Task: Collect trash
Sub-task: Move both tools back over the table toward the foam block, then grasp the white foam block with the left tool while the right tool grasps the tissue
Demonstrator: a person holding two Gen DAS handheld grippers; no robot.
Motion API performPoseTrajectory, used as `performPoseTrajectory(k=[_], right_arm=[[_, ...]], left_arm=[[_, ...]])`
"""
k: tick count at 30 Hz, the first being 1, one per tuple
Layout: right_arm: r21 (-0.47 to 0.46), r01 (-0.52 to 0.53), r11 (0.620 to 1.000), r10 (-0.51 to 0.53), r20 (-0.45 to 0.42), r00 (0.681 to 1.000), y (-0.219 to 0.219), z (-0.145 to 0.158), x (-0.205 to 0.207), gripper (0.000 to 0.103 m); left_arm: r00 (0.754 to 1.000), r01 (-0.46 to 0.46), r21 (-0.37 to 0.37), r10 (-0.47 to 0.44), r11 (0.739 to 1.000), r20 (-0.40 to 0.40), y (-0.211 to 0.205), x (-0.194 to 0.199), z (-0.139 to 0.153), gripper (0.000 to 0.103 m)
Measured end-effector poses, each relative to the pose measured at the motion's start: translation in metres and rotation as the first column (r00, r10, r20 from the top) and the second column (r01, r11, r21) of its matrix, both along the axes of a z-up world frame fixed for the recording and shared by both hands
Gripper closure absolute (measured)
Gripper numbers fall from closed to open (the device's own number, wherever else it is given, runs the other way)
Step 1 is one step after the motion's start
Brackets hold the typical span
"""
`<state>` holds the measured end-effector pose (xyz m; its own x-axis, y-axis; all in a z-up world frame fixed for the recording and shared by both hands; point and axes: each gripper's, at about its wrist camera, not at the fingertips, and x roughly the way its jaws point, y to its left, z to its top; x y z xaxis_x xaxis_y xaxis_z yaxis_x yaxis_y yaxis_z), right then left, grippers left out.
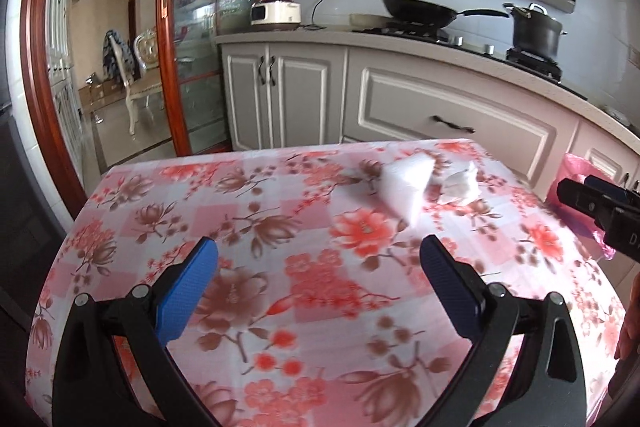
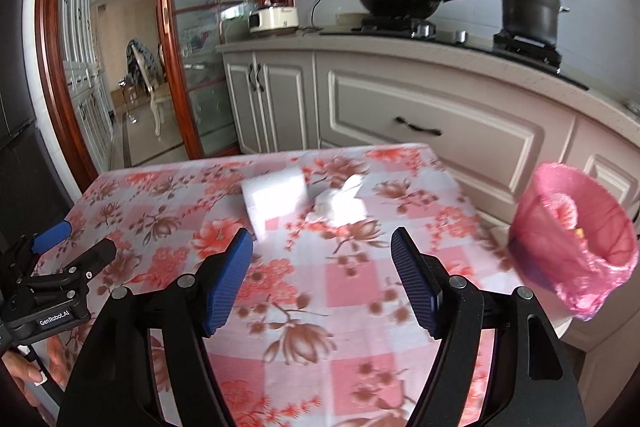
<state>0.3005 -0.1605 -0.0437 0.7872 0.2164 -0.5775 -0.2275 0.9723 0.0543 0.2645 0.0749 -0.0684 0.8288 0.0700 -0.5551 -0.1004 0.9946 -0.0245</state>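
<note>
Site: a table (image 2: 160, 211) under a pink floral cloth, standing in a kitchen in front of grey cabinets.

Left gripper (image 1: 318, 255): jaws wide apart, nothing between them, held above the near half of the table. It also appears at the left edge of the right wrist view, likewise empty.

Right gripper (image 2: 322, 247): jaws wide apart, nothing between them, held above the table and pointed toward the far end.

Items for collection: a crumpled white tissue (image 2: 340, 205) lies on the cloth toward the far end of the table. Touching or just beside it on its left, in the right wrist view, lies a white block (image 2: 274, 197), which looks like foam or a sponge; the frames are blurred, so the material cannot be confirmed. Both pieces rest on the cloth, clear of either gripper. The right gripper is the nearer of the two and roughly in line with the tissue.

Receptacle: a bin lined with a pink bag (image 2: 576, 239) stands off the right side of the table, mouth open. Something pale with a yellow speck shows inside it, but it is too blurred to identify.

Assessment: both visible pieces of trash are uncollected. The bin may already hold some waste; this cannot be verified. Remaining work, as judged: grasp each white piece in turn and carry it to the pink-lined bin
</note>
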Motion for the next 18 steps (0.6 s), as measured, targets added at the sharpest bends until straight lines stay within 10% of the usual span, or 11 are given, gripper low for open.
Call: performPoseTrajectory(k=[18], right_arm=[[-0.052, 0.086, 0.995, -0.092, -0.148, 0.985, 0.037, -0.064, 0.122, 0.03]], left_arm=[[0.994, -0.026, 0.016, 0.027, 1.0, -0.103, 0.032, 0.05, -0.031, 0.005]])
